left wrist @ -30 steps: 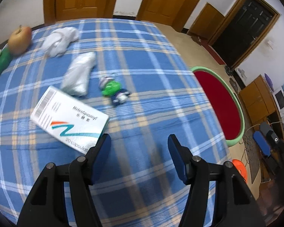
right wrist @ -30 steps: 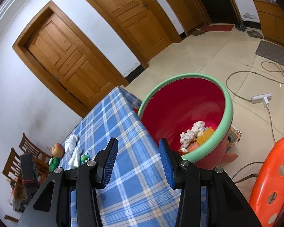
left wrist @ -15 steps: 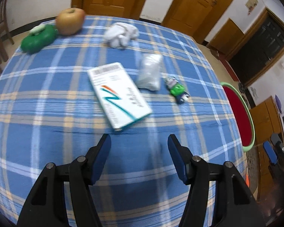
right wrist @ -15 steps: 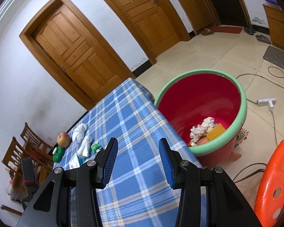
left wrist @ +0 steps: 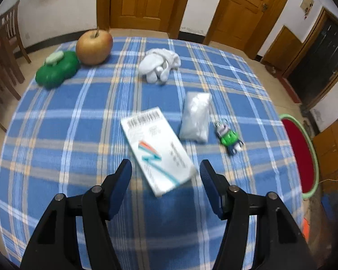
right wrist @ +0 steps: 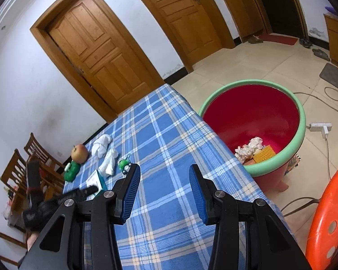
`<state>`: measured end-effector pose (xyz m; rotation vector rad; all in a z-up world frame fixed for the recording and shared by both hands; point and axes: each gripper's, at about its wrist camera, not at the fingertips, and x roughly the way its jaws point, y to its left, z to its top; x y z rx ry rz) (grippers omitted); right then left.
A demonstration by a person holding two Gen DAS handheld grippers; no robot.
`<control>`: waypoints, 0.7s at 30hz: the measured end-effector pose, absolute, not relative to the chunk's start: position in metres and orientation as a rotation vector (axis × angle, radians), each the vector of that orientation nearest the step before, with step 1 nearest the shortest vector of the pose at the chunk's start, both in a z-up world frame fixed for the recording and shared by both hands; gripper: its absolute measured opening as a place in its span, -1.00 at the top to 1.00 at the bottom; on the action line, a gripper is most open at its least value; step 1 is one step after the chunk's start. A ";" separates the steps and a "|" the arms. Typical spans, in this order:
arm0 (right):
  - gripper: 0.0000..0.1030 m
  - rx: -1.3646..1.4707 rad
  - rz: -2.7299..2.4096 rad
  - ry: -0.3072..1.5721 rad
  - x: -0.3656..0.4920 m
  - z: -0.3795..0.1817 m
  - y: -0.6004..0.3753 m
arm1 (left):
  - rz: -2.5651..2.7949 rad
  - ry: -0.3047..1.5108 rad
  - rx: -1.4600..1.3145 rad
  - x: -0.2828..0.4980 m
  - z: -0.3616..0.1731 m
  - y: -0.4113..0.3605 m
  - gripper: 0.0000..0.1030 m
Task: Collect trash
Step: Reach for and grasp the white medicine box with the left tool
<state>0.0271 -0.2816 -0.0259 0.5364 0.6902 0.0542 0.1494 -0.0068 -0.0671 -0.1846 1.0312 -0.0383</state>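
Note:
A white medicine box (left wrist: 156, 147) lies on the blue plaid table (left wrist: 67, 135), just ahead of my open, empty left gripper (left wrist: 165, 173). A clear plastic bag (left wrist: 194, 118) and a crumpled white tissue (left wrist: 158, 64) lie beyond it. My right gripper (right wrist: 164, 178) is open and empty above the table's right part. The red bin with a green rim (right wrist: 301, 121) stands on the floor to its right, with crumpled paper (right wrist: 250, 147) and an orange piece inside. The box (right wrist: 94, 180), bag (right wrist: 109, 163) and tissue (right wrist: 101, 141) also show in the right wrist view, by my left gripper (right wrist: 83, 192).
An apple (left wrist: 93, 47), a green toy (left wrist: 56, 69) and a small green figure (left wrist: 229, 138) sit on the table. The bin's rim (left wrist: 313, 153) shows past the table's right edge. Wooden chairs (right wrist: 22, 164) stand at the left, an orange stool (right wrist: 326, 220) at the right.
My left gripper has swung left and back, so the medicine box now lies centred just ahead of its fingers. My right gripper has pulled back from the bin toward the table.

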 end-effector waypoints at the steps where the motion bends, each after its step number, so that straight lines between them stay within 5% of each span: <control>1: 0.10 0.537 0.055 0.693 0.027 -0.026 -0.281 | -0.029 1.030 -0.164 0.153 -0.067 -0.010 -0.27; 21: 0.10 0.548 0.074 0.726 0.028 -0.031 -0.271 | -0.047 1.029 -0.163 0.156 -0.085 0.000 -0.20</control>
